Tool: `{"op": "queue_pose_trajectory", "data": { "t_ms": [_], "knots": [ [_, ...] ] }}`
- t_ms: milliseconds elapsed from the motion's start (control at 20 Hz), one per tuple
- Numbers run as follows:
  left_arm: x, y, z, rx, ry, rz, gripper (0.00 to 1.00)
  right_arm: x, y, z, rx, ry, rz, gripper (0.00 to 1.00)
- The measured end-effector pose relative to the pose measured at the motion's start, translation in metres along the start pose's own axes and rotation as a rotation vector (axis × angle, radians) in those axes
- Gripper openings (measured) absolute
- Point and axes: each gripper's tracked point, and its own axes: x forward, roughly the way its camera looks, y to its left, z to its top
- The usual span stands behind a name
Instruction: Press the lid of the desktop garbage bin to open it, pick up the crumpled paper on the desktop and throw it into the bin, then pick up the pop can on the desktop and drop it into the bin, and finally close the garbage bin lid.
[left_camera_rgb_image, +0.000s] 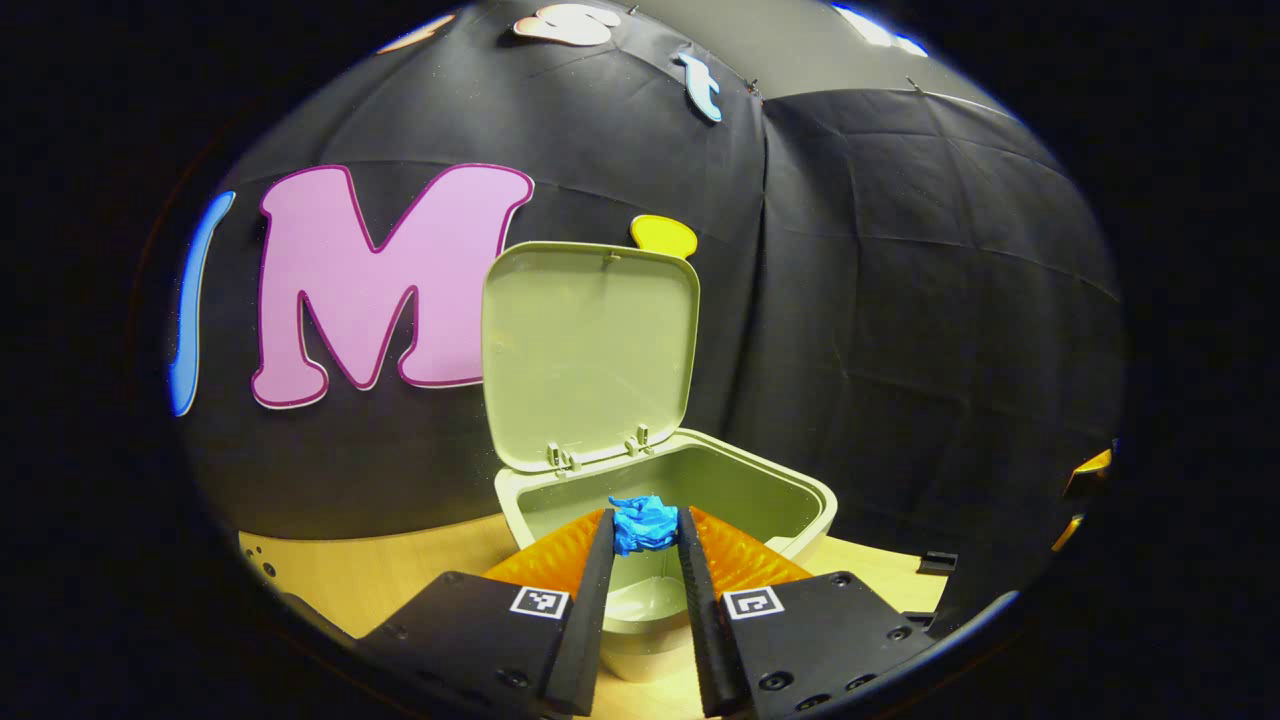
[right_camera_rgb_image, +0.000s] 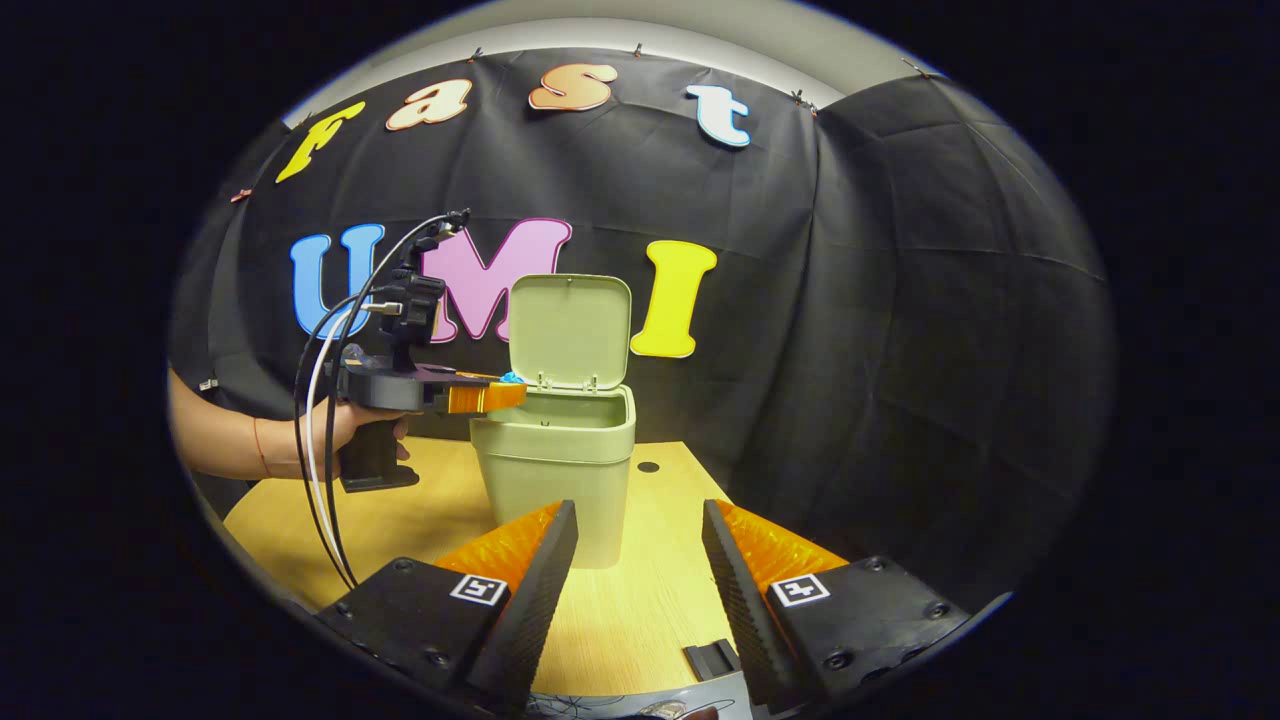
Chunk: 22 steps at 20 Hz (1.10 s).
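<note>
We see the table bearing the bin, its lid standing upright and open. Our left gripper hangs above the bin's opening, both fingers clamped on the crumpled paper. Our right gripper sits back from the bin, low over the table, fingers spread apart and bare.

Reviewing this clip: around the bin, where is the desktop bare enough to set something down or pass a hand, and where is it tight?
Bare desktop lies between the bin and the right gripper, and right of the bin toward the booth wall. Left of the bin it is crowded: the left gripper, holding the crumpled paper at the bin's rim, with hand and cables.
</note>
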Motion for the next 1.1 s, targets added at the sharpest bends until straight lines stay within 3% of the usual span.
{"op": "queue_pose_trajectory", "data": {
  "t_ms": [150,350,500,550,650,800,1100],
  "knots": [
    [0.01,-0.008,0.002,0.029,-0.007,-0.009,0.42,-0.003,-0.004,-0.002,-0.006,0.002,-0.027,0.8],
    [0.013,-0.013,-0.007,0.06,0.012,-0.014,0.56,-0.014,-0.004,0.003,-0.005,-0.017,-0.052,0.81],
    [0.009,-0.013,-0.009,0.056,0.013,0.0,0.78,-0.019,-0.003,0.004,-0.008,-0.021,-0.057,0.82],
    [0.006,-0.012,-0.007,0.051,-0.003,0.005,0.9,-0.018,-0.003,0.003,-0.005,-0.023,-0.056,0.82],
    [-0.005,-0.009,-0.001,0.048,-0.027,0.017,0.98,-0.02,-0.001,0.003,-0.001,-0.026,-0.05,0.82],
    [-0.03,0.001,0.008,0.051,-0.062,0.057,0.98,-0.024,0.012,0.0,-0.008,-0.024,0.002,0.82],
    [-0.114,0.029,0.014,0.009,-0.12,0.143,0.97,-0.003,0.065,-0.024,-0.037,0.038,0.197,0.88]
  ]
}}
